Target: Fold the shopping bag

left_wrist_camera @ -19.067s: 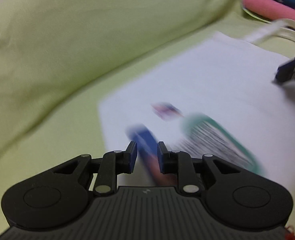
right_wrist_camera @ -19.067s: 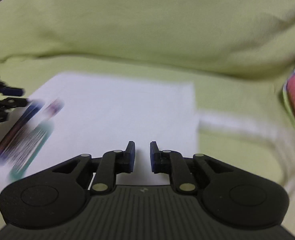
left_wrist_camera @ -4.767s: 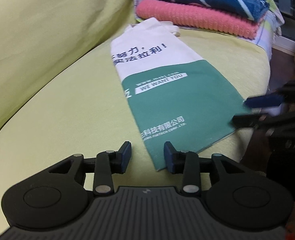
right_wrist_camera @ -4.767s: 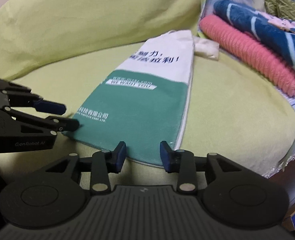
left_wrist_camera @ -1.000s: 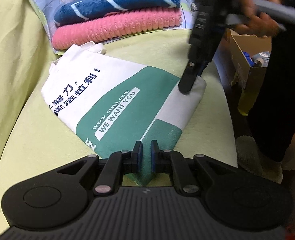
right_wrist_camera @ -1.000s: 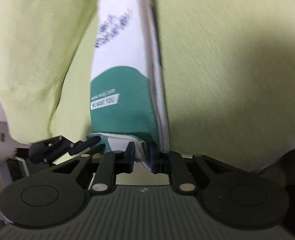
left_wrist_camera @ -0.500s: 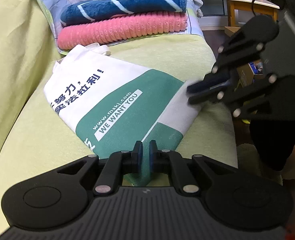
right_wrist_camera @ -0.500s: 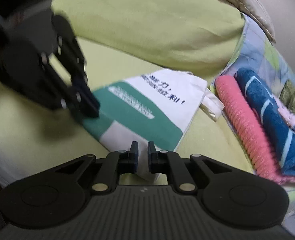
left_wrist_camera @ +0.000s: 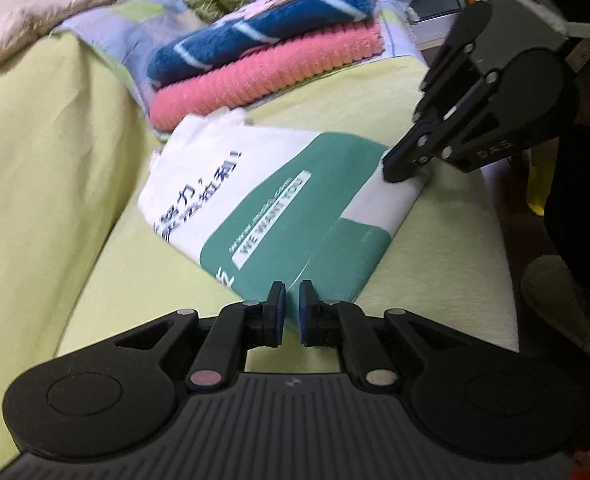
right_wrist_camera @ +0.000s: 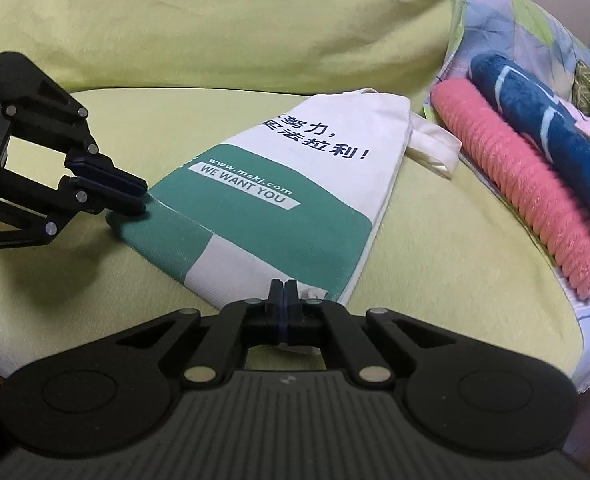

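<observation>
The white and green shopping bag (left_wrist_camera: 263, 208) lies flat on the yellow-green sofa seat, its bottom edge turned over onto itself; it also shows in the right wrist view (right_wrist_camera: 279, 200). My left gripper (left_wrist_camera: 289, 300) is shut on the bag's near folded corner; it shows in the right wrist view (right_wrist_camera: 129, 192). My right gripper (right_wrist_camera: 283, 286) is shut on the other folded corner; it shows in the left wrist view (left_wrist_camera: 395, 170). The bag's handles (right_wrist_camera: 435, 148) lie at the far end.
A stack of folded towels, pink (left_wrist_camera: 263, 76) under blue (left_wrist_camera: 255, 36), sits on a patterned cloth just beyond the bag. The sofa's back cushion (right_wrist_camera: 215, 28) rises along one side. The seat's front edge (left_wrist_camera: 491, 224) drops off beside the bag.
Over the last second both grippers stay shut on the folded end of the bag. The right gripper swung round and lowered its corner onto the bag near the seat edge.
</observation>
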### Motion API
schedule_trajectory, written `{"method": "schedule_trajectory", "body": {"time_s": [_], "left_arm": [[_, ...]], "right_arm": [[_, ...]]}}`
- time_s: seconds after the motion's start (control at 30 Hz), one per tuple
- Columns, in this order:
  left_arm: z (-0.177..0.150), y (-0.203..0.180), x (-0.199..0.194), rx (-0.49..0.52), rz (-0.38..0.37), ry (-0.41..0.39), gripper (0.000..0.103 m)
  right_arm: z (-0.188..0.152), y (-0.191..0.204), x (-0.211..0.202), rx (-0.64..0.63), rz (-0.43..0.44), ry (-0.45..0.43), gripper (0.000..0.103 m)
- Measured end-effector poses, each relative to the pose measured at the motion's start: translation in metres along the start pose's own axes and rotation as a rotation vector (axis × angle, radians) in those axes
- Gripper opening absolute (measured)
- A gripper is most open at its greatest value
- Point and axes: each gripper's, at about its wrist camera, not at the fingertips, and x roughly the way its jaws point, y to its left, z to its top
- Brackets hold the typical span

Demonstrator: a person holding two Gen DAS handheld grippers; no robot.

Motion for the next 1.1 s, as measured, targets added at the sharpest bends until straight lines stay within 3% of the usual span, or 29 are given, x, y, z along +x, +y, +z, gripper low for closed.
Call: {"method": "schedule_trajectory", "body": {"time_s": [0.1,0.33,0.37,0.4,0.53,0.7,0.77,0.83,0.9,0.93,0.97,1.1], "left_arm": [[-0.003,0.005,0.009,-0.032,-0.002,-0.01,0.0],[-0.004,-0.013,-0.006,0.171,0.067,-0.051,0.001],[-0.005,-0.015,-0.013,0.206,0.082,-0.068,0.016],[-0.005,-0.018,-0.02,0.235,0.088,-0.08,0.019],[-0.008,-0.031,-0.04,0.372,0.089,-0.083,0.022],[-0.017,-0.046,-0.022,0.561,0.112,-0.027,0.03],[-0.022,-0.051,-0.011,0.649,0.13,-0.018,0.042],[-0.03,-0.056,0.0,0.753,0.154,-0.025,0.04],[-0.032,-0.057,0.008,0.816,0.125,-0.019,0.032],[-0.032,-0.057,0.01,0.845,0.107,-0.011,0.021],[-0.032,-0.058,0.011,0.876,0.089,-0.003,0.02],[-0.023,-0.043,0.011,0.8,-0.004,0.008,0.018]], "right_arm": [[-0.003,-0.004,-0.002,0.049,0.018,0.009,0.0],[-0.004,-0.013,-0.003,0.131,0.053,0.014,0.0],[-0.005,-0.014,-0.003,0.139,0.058,0.013,0.0],[-0.005,-0.016,-0.003,0.154,0.065,0.012,0.0],[-0.006,-0.024,-0.002,0.22,0.098,0.014,0.0],[-0.007,-0.027,-0.003,0.257,0.116,0.019,0.0],[-0.007,-0.028,-0.002,0.259,0.119,0.019,0.0],[-0.007,-0.029,-0.002,0.258,0.124,0.018,0.0],[-0.007,-0.029,-0.002,0.252,0.127,0.017,0.0],[-0.006,-0.028,-0.002,0.244,0.126,0.017,0.0],[-0.006,-0.027,-0.002,0.227,0.122,0.014,0.0],[-0.001,-0.01,-0.013,0.032,0.096,-0.015,0.003]]}}
